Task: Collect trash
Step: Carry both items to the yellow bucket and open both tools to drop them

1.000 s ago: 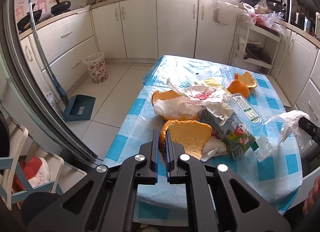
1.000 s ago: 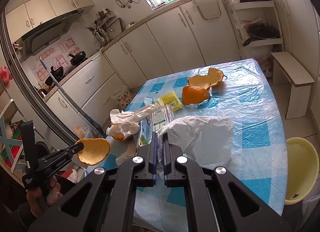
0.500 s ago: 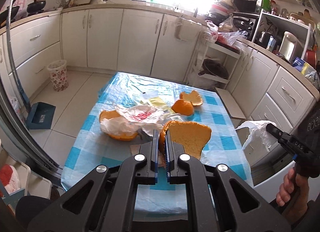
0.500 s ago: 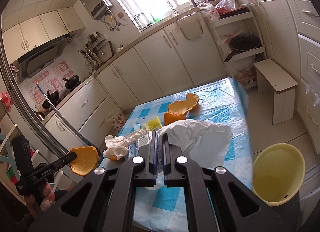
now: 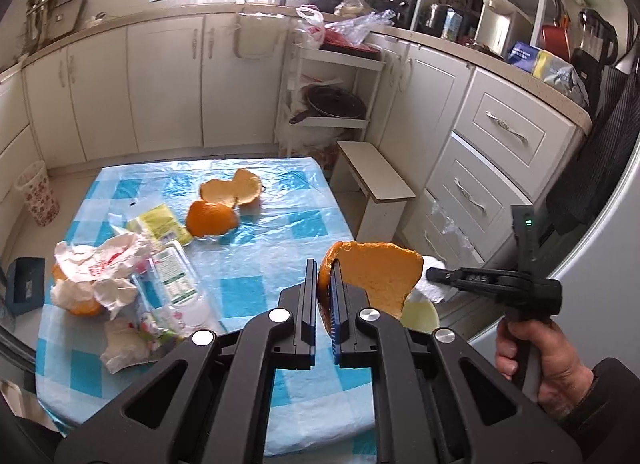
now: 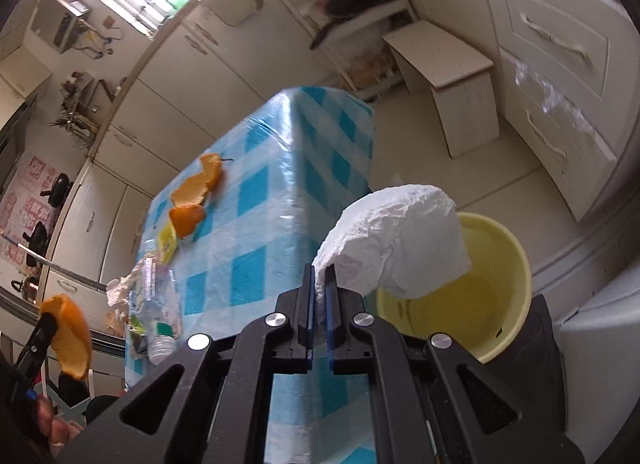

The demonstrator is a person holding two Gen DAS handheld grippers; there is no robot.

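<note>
Cream kitchen cabinets (image 5: 168,84) line the walls behind the tabletop (image 5: 276,240), which wears a blue-and-white checked plastic cloth. My left gripper (image 5: 323,284) is clamped tight on a big curved piece of orange peel (image 5: 380,276), holding it up off the cloth near the table's right edge as my left camera sees it. My right gripper (image 6: 320,284) is pinched closed on a crumpled white tissue (image 6: 396,240), and that tissue hangs over the open mouth of the yellow bin (image 6: 512,264), which stands on the floor beside the table. In the left view the bin (image 5: 420,314) shows only as a pale sliver behind the peel, with my right gripper (image 5: 430,274) and the tissue (image 5: 432,288) just above it and my right hand (image 5: 540,360) wrapped around the handle.

More trash lies on the cloth. Two pieces of orange peel (image 5: 224,204) sit near the middle, touching each other, with a small yellow packet (image 5: 160,224) just beside them. Toward the left edge is a heap: crumpled white wrappers (image 5: 100,272) over another bit of peel, a clear plastic bottle (image 5: 180,284) lying on its side against them, and a printed carton partly hidden underneath. A low white stool (image 5: 376,184) stands on the floor past the table's far right corner, and a patterned wastebasket (image 5: 36,192) stands by the cabinets at far left.
</note>
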